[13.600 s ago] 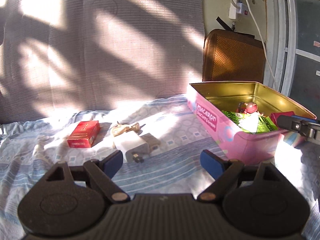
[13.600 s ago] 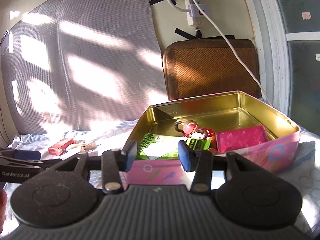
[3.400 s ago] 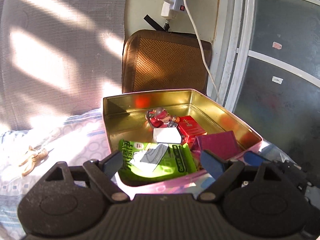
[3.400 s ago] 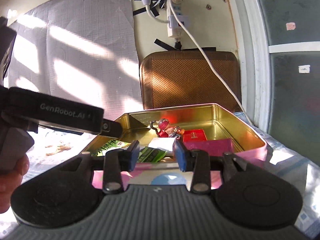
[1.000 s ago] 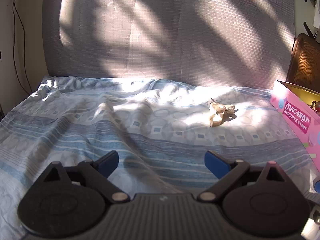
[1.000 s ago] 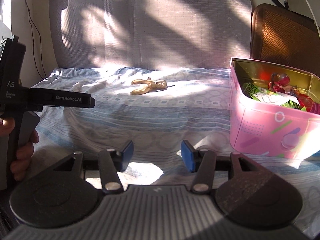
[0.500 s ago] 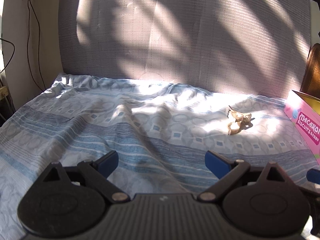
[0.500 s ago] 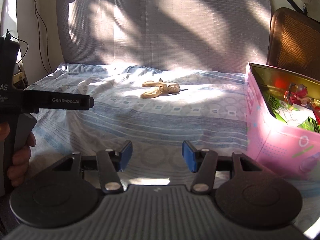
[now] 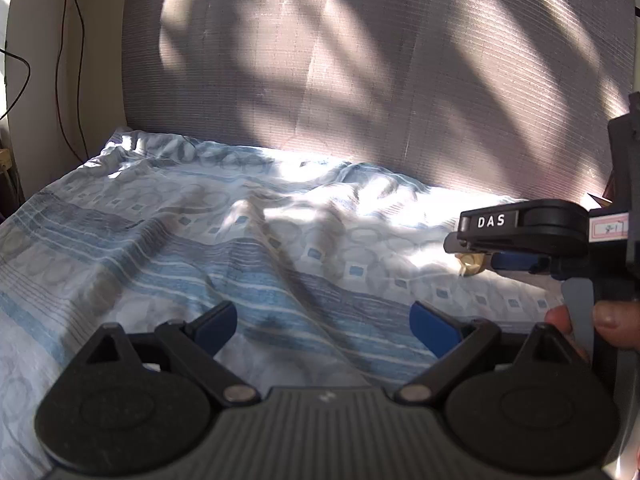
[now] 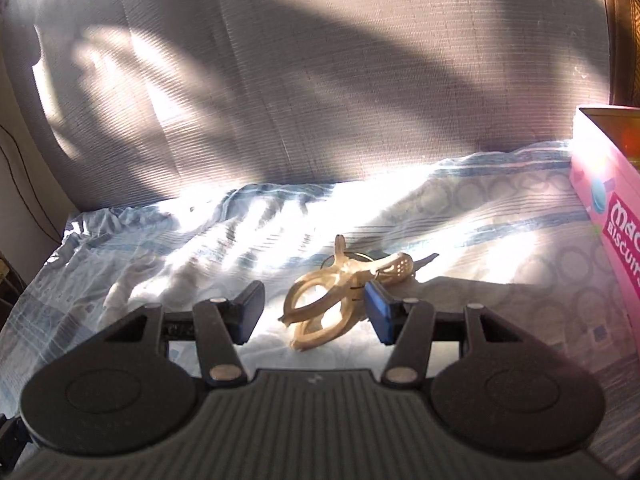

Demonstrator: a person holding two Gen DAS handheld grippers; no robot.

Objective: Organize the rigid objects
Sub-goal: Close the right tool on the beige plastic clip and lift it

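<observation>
Beige plastic clothes clips (image 10: 344, 284) lie on the blue patterned bedsheet (image 10: 480, 232). My right gripper (image 10: 314, 314) is open, its blue pads on either side of the clips' near end, just above the sheet. In the left wrist view the right gripper's body (image 9: 532, 236) reaches in from the right over the clips (image 9: 472, 262), which are mostly hidden. My left gripper (image 9: 322, 326) is open and empty above bare sheet, left of the clips. The pink biscuit tin (image 10: 608, 208) stands at the right edge.
A grey mat (image 9: 360, 80) leans upright behind the bed. Cables (image 9: 64, 60) hang on the wall at far left. The sheet (image 9: 200, 232) is wrinkled, with a raised fold near the middle. A brown woven cushion edge (image 10: 624, 32) shows behind the tin.
My right gripper has moved forward and down to the clips, which now lie between its open fingers. The left gripper has swung left; the tin has left its view.
</observation>
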